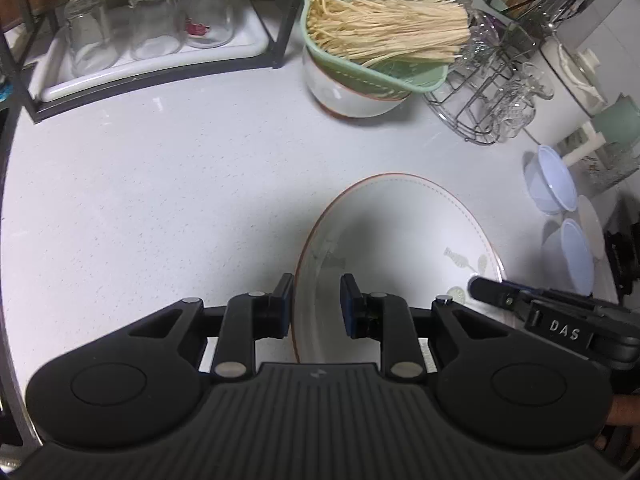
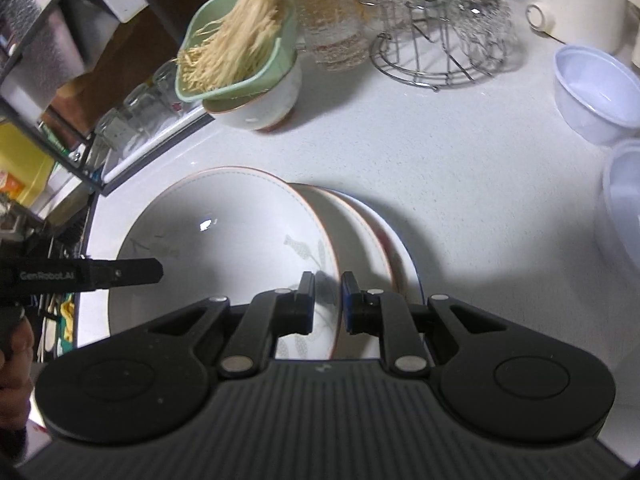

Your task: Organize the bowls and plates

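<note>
A: On the white counter (image 1: 160, 184), left wrist view: left gripper (image 1: 316, 304) straddles the near-left rim of the patterned plate (image 1: 400, 232), one pad outside, one inside. Gap remains around the rim, so not clamped; fingers partly spread. Right gripper (image 1: 492, 292) tip reaches in over the plate's right rim.

B: Background?

A: Green colander (image 1: 380, 20) of noodles sits in a white bowl (image 1: 352, 96). Upturned glasses (image 1: 152, 20) on a tray, wire rack (image 1: 476, 92), two pale plastic bowls (image 1: 556, 184) at right.

B: Right wrist view?

A: Right gripper (image 2: 327, 304) pads sit either side of the same plate's (image 2: 224, 232) right rim, narrow gap; cannot tell if pinching. Plate tilts on two more stacked plates (image 2: 372, 236). Left gripper (image 2: 132, 272) finger at the plate's left edge. Plastic bowl (image 2: 596, 92) far right.
</note>
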### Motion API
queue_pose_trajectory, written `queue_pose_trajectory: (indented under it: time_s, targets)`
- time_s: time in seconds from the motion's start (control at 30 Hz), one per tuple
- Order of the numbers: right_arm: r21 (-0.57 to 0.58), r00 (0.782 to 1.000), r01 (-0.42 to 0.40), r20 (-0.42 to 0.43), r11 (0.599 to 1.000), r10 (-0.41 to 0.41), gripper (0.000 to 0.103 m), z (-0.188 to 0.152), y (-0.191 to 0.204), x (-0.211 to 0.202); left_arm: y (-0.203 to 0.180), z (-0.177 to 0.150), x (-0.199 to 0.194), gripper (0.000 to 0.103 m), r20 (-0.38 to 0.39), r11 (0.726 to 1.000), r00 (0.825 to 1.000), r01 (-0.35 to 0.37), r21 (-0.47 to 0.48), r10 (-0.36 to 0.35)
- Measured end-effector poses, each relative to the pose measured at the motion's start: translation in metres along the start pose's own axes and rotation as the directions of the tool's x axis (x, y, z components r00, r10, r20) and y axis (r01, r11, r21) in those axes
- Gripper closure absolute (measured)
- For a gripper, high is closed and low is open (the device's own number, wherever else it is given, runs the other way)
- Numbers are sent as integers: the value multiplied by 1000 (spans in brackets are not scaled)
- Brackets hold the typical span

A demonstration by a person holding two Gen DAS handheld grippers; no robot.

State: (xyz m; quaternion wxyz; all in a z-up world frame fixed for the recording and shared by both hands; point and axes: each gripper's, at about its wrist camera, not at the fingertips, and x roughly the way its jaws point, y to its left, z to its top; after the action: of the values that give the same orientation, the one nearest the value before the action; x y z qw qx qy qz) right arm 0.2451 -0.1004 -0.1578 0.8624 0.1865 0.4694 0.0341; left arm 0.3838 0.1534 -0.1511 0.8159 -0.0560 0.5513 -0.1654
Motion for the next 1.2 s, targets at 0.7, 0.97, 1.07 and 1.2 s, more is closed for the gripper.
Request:
queue_pose_trajectory:
  time_s: [0.7, 0.97, 1.07, 1.2]
  targets:
    - [-156, 1000, -7, 13, 988, 9, 86, 0, -8, -3, -23, -8, 18, 76, -6, 995, 996, -93, 38, 93]
    - [-156, 999, -21, 24, 987, 25, 86, 4, -12, -5, -13, -10, 18, 76, -15, 997, 999, -48, -52, 48]
    - [-160, 999, -41, 17, 986, 44, 86, 3, -16, -7, -11, -13, 18, 76, -15, 996, 999, -39, -80, 38]
    - [-154, 998, -55, 11, 987, 58, 86, 0, -18, -9, -11, -13, 19, 76, -9, 995, 999, -38, -94, 37]
